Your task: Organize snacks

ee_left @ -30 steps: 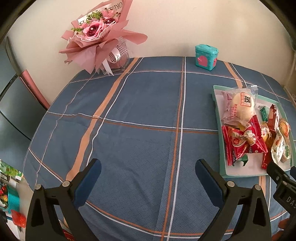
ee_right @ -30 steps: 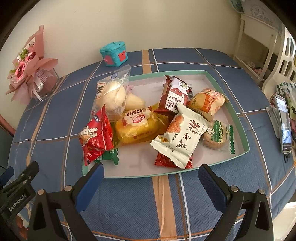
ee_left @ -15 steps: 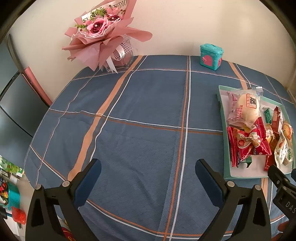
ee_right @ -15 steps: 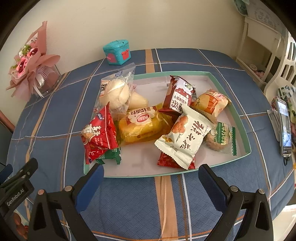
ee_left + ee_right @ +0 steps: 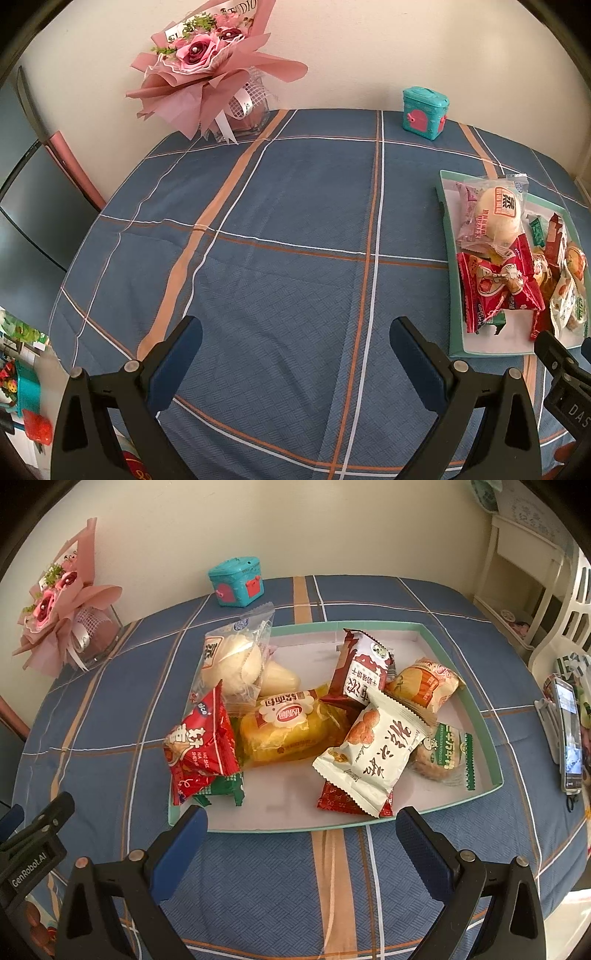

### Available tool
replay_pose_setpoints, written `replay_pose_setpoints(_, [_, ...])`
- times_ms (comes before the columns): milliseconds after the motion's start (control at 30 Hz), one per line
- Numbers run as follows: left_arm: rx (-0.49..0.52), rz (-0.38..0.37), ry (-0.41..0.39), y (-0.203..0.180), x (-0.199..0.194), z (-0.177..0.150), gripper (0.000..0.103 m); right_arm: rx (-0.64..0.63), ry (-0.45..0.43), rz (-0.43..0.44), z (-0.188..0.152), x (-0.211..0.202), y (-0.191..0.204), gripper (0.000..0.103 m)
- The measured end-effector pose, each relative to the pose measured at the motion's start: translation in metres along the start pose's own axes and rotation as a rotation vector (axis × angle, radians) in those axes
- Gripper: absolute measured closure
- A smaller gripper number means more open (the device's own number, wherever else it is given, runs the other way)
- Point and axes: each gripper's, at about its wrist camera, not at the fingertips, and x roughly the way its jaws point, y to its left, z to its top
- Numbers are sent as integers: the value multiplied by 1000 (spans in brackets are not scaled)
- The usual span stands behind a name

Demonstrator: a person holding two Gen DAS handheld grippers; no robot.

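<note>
Your left claw (image 5: 295, 354) hangs over bare blue plaid cloth on the bench (image 5: 295, 229), its blue-padded fingers spread wide apart with nothing between them. Far to its left at the back, a pink bouquet (image 5: 207, 70) leans against the wall; a small teal box (image 5: 424, 112) stands at the back edge further right. The teal-rimmed tray (image 5: 448, 236) of snacks lies well off to the right of this claw, and the tip of your other tool pokes in at the lower right corner.

Your right claw (image 5: 301, 834) is also spread wide and holds nothing, its fingertips just in front of the tray's near rim (image 5: 280, 829). Every snack sits inside the tray. From the left: a red packet (image 5: 201, 744) stands tilted against the pile, with a green wrapper (image 5: 223, 788) tucked under its lower edge. Behind it a clear bag with a pale round bun (image 5: 236, 661) leans on the left wall. In the middle lies a yellow cake pack (image 5: 288, 731), touching the red packet. A dark red-and-white pack (image 5: 360, 672) stands tilted behind it. A white pack with orange print (image 5: 369, 753) lies across a red wrapper (image 5: 332, 799). An orange pack (image 5: 424, 685) rests behind it, and a green-edged biscuit pack (image 5: 443, 757) lies near the right wall. A phone (image 5: 569, 738) sits on the bench's right edge, apart from the tray.
</note>
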Motion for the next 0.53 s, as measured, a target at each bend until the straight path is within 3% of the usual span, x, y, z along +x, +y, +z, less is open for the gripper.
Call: replay_pose_setpoints(533, [-12, -5, -13, 2, -3, 0, 2, -3, 6, 0, -1, 2, -1, 0])
